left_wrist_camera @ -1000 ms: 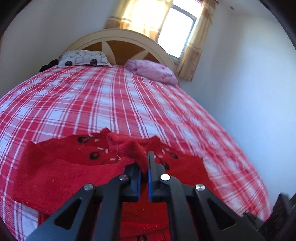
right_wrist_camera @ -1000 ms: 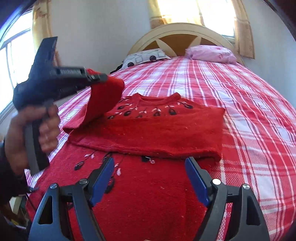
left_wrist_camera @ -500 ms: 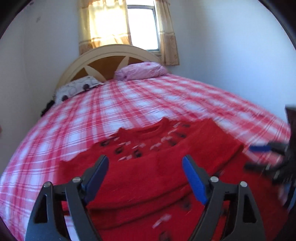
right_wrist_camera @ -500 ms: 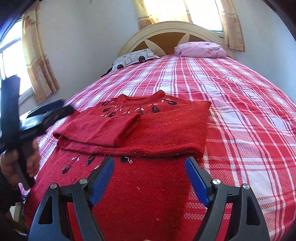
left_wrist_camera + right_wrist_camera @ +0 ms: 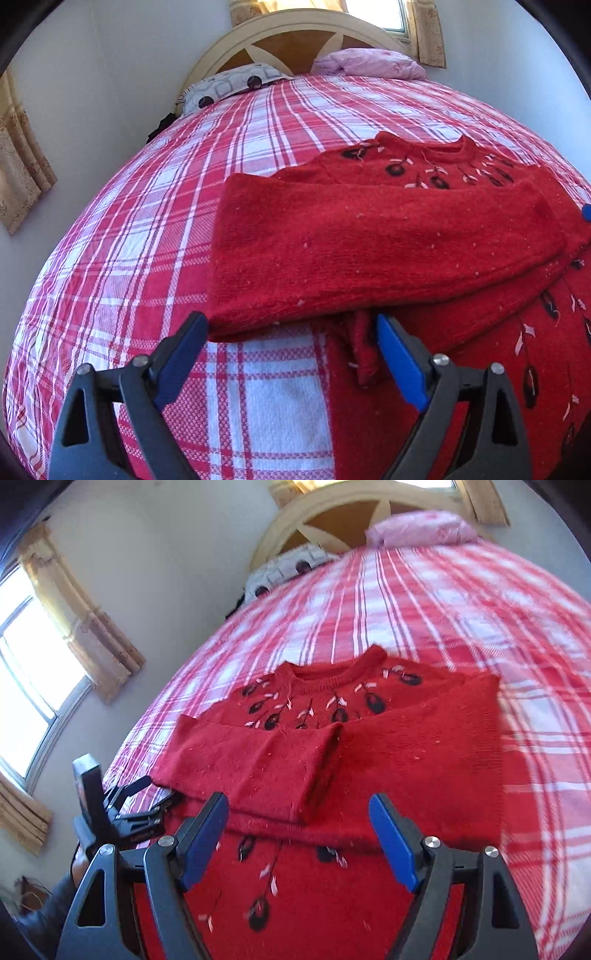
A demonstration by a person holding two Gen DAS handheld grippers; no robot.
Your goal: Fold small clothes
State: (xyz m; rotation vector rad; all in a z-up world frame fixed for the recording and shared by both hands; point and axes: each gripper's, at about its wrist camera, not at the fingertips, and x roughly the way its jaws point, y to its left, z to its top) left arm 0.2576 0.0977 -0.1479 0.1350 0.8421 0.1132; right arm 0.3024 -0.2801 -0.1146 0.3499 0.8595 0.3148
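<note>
A small red knit sweater (image 5: 388,236) with black and white flower marks lies flat on the bed, both sleeves folded across its chest. It also shows in the right wrist view (image 5: 351,746). My left gripper (image 5: 291,354) is open and empty, low at the sweater's left edge below the folded left sleeve (image 5: 255,764). It shows in the right wrist view (image 5: 147,805) at the sweater's left side. My right gripper (image 5: 299,830) is open and empty over the sweater's lower body. Its blue fingertip (image 5: 586,212) shows at the right edge of the left wrist view.
The bed has a red and white plaid cover (image 5: 147,221). A patterned pillow (image 5: 229,86) and a pink pillow (image 5: 369,62) lie by the cream headboard (image 5: 295,29). A wall and a curtained window (image 5: 37,672) stand to the left.
My left gripper has let go of the left sleeve, which now lies folded across the chest, and has dropped to the sweater's left edge. Both grippers sit lower and closer to the sweater.
</note>
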